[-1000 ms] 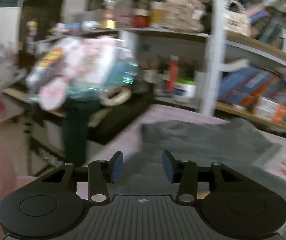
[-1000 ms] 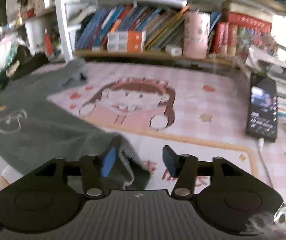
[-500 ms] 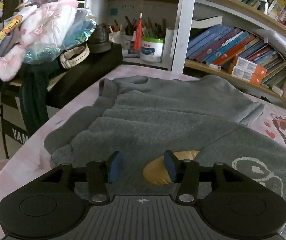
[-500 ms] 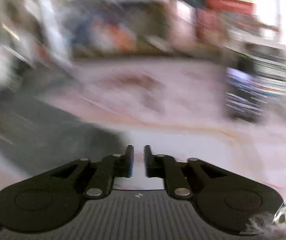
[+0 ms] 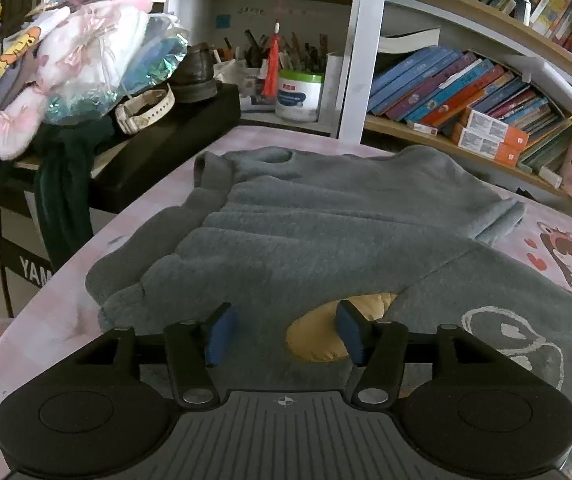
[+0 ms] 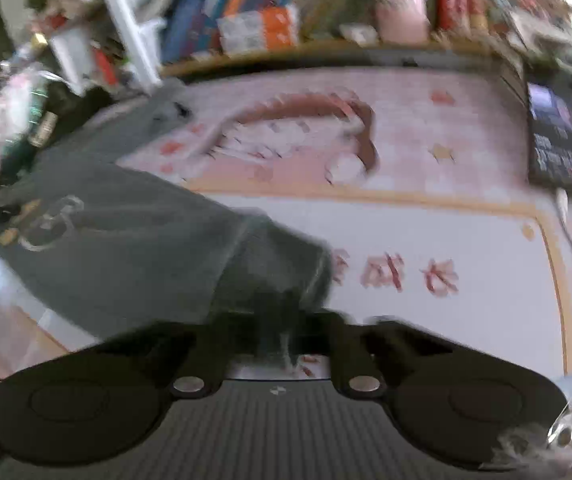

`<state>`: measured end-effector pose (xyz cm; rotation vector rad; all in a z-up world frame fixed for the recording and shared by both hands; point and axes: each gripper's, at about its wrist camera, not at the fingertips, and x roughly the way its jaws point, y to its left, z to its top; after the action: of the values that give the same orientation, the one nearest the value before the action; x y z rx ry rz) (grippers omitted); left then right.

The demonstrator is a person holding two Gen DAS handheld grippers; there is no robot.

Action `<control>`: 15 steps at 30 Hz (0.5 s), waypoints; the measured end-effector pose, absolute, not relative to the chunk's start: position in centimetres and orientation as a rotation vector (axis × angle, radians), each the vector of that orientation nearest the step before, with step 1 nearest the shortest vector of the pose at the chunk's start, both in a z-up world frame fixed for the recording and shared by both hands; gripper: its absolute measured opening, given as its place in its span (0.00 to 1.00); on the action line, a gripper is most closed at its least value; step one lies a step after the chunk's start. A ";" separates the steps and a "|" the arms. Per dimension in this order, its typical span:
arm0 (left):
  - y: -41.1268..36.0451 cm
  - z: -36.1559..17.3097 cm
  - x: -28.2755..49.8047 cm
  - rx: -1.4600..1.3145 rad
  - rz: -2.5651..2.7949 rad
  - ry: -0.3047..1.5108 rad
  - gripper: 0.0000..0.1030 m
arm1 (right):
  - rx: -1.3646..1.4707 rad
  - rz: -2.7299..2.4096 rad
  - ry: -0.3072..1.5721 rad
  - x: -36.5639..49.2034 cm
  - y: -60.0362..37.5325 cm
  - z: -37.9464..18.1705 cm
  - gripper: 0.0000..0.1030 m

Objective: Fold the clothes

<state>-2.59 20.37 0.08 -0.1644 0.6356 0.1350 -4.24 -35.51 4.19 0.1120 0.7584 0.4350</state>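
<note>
Folding just starting: grey fleece sweatshirt [image 5: 326,232] lying spread on the pink cartoon-print table mat [image 6: 426,216] (1 sleeve already across). Right gripper [image 6: 286,332] pinching its hem corner, shut tight – left gripper [image 5: 282,334] hovering over it, jaws widening, gripping nothing.

Grey sweaters [image 5: 326,232]: 1
Yellow patches on sweater [image 5: 338,328]: 1
Grippers: 2, left [image 5: 282,334], right [image 6: 286,332]
Phones [image 6: 558,136]: 1
White tubs on shelf [image 5: 299,96]: 1
Wristwatches [image 5: 146,110]: 1
Orange-and-white boxes [image 5: 490,136]: 2, stacked
</note>
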 end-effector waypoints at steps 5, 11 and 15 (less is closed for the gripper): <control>20.4 0.1 -2.6 -0.162 0.137 0.637 0.56 | -0.024 0.286 0.699 -6.1 -36.7 6.2 0.01; 20.4 0.1 -2.5 -0.169 0.146 0.642 0.58 | 0.071 0.337 0.761 -5.4 -36.3 3.9 0.05; 20.1 0.2 -2.2 -0.147 0.147 0.646 0.58 | 0.043 0.471 0.718 -4.4 -33.0 4.5 0.10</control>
<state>-2.16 20.07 0.20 -0.1470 0.6459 0.1475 -4.38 -32.95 4.45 0.0427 0.7177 0.4714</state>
